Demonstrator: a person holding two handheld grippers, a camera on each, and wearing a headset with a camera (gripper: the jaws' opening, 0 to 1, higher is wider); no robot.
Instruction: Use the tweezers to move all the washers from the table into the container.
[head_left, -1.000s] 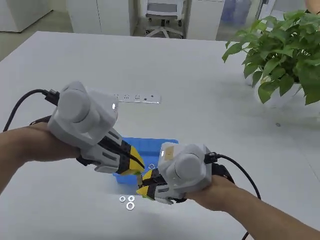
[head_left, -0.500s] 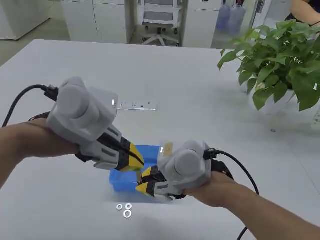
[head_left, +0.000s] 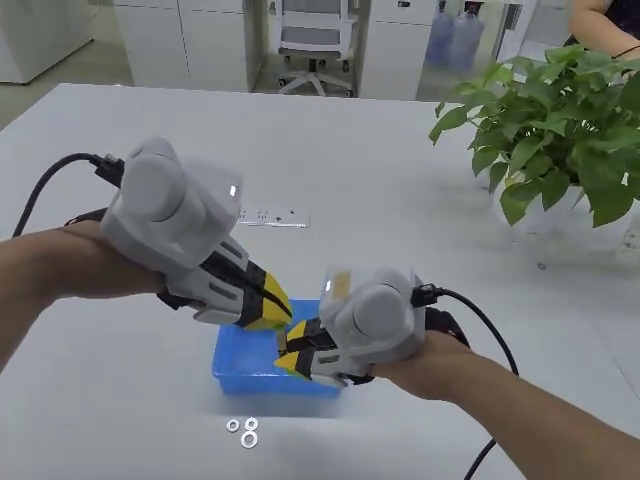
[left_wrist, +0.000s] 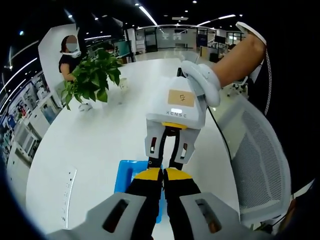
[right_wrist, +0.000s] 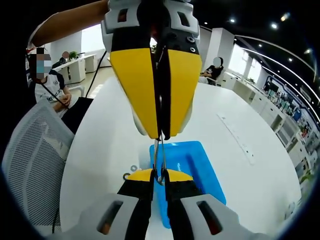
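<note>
Three small metal washers (head_left: 243, 431) lie on the white table just in front of the blue container (head_left: 240, 366); in the right gripper view the washers (right_wrist: 131, 172) sit left of the container (right_wrist: 186, 169). Thin steel tweezers (right_wrist: 159, 156) run from the left gripper's yellow jaws down between the right gripper's jaws, above the container. My left gripper (head_left: 272, 310) is shut on the tweezers' upper part. My right gripper (head_left: 291, 355) faces it tip to tip, closed around their lower end. Whether the tweezers' tips carry anything is too small to tell.
A white power strip (head_left: 268, 216) lies beyond the container. A potted plant (head_left: 560, 110) stands at the far right of the table. Cables trail from both grippers. An office chair (head_left: 312, 40) stands past the far edge, and people sit in the room behind.
Both grippers, still joined at the tweezers, moved away from the washers and now hang over the container. The three washers stayed on the table. The head camera shifted too.
</note>
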